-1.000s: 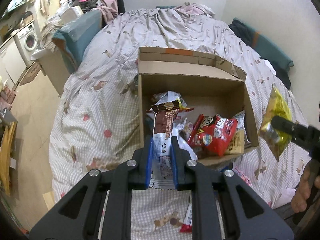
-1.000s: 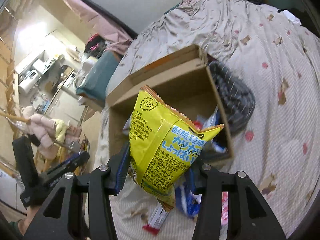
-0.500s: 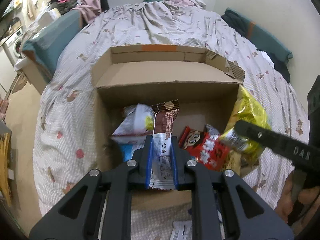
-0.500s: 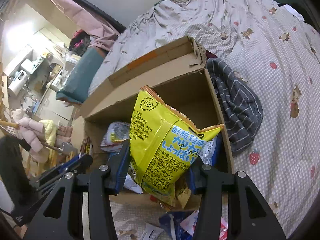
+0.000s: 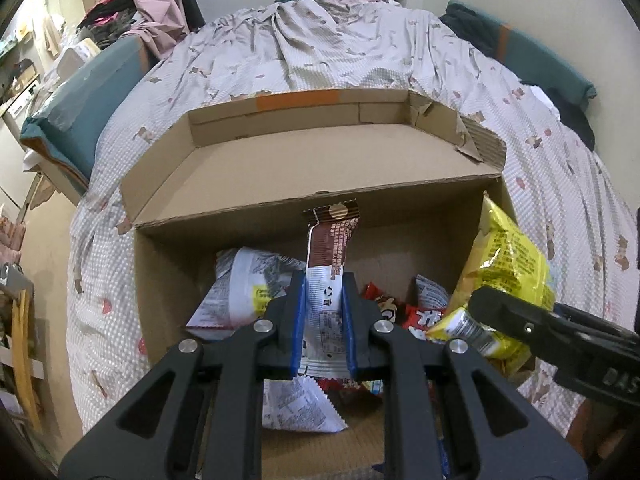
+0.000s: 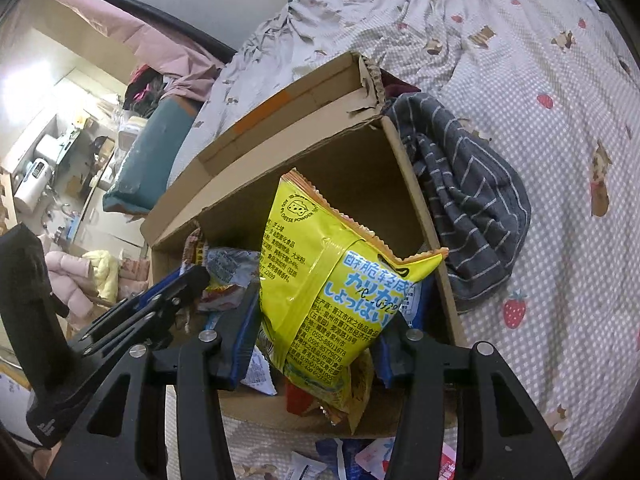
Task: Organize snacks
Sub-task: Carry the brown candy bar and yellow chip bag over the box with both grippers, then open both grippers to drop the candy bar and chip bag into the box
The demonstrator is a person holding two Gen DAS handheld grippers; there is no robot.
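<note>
Our left claw (image 5: 323, 322) is clamped on a brown snack bar (image 5: 329, 264) and our right claw (image 6: 320, 330) grips a yellow chip bag (image 6: 336, 292), both over the open cardboard box (image 5: 320, 168) on the bed (image 5: 340, 48).

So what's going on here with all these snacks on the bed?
A person is packing snacks into a cardboard box on the bed. The left tool grips a brown packet over the box; the right tool grips a yellow bag at the box's right side. Neither is released yet.
</note>
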